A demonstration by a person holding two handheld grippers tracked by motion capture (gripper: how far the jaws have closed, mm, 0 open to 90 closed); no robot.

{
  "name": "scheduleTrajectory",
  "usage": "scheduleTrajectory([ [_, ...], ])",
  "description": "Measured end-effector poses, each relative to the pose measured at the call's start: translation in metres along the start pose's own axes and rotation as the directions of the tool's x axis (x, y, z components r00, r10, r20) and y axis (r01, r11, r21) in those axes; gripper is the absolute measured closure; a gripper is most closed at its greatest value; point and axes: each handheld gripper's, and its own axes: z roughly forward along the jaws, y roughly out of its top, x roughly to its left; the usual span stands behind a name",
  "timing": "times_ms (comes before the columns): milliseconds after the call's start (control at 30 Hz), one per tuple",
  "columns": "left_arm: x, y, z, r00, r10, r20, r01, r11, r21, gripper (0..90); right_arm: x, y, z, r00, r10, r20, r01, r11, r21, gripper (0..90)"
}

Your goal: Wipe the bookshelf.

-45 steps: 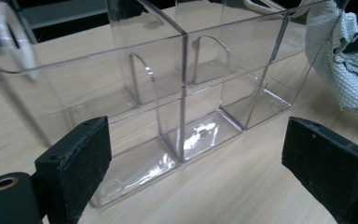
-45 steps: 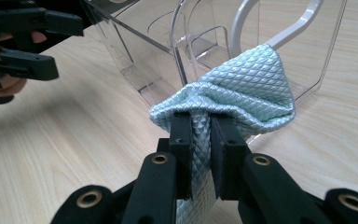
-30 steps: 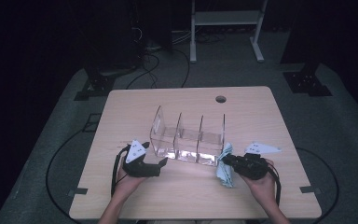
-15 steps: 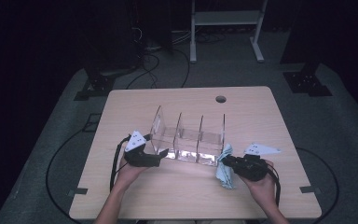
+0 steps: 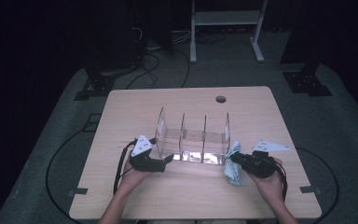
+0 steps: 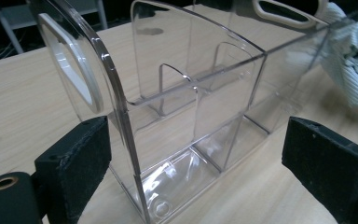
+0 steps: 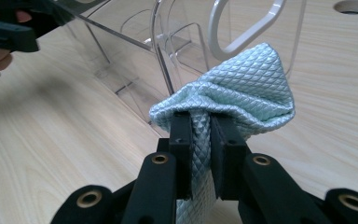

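A clear acrylic organiser (image 5: 193, 140) with several upright dividers stands in the middle of the wooden table (image 5: 135, 107). My left gripper (image 5: 169, 159) sits at its left end. In the left gripper view the jaws (image 6: 200, 163) stand wide open on either side of the organiser's (image 6: 191, 93) end wall, and the pads (image 6: 74, 158) do not touch it. My right gripper (image 5: 234, 157) lies by the organiser's right end, shut on a light blue quilted cloth (image 5: 232, 169). In the right gripper view the cloth (image 7: 242, 93) bunches out beyond the pinching jaws (image 7: 201, 135), just short of the organiser (image 7: 168, 37).
A round cable hole (image 5: 221, 99) lies near the table's far edge. On the floor behind stand a white metal rack (image 5: 226, 18), loose cables (image 5: 154, 60) and black stand feet (image 5: 307, 79). Bare wood stretches left, right and in front of the organiser.
My left gripper has shifted slightly toward the organiser's left end. The right gripper has kept still with the cloth pinched.
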Motion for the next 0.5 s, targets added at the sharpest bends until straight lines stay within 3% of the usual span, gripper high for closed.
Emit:
scheduleTrajectory([
  [333,-0.028,0.006,0.012,0.9949,0.056,0.084,-0.057,0.9984,0.003,7.8,-0.028,-0.003,-0.017,0.9960,0.058,0.068,-0.056,0.998,-0.024,79.7],
  [433,-0.026,0.008,0.016,0.9944,0.069,0.080,-0.069,0.9976,-0.004,9.0,-0.034,-0.004,-0.019,0.9942,0.078,0.074,-0.076,0.997,-0.033,79.7],
  [500,-0.022,0.008,0.017,0.9958,0.055,0.073,-0.055,0.9985,-0.008,8.9,-0.035,-0.004,-0.020,0.9938,0.082,0.075,-0.079,0.996,-0.038,79.8],
])
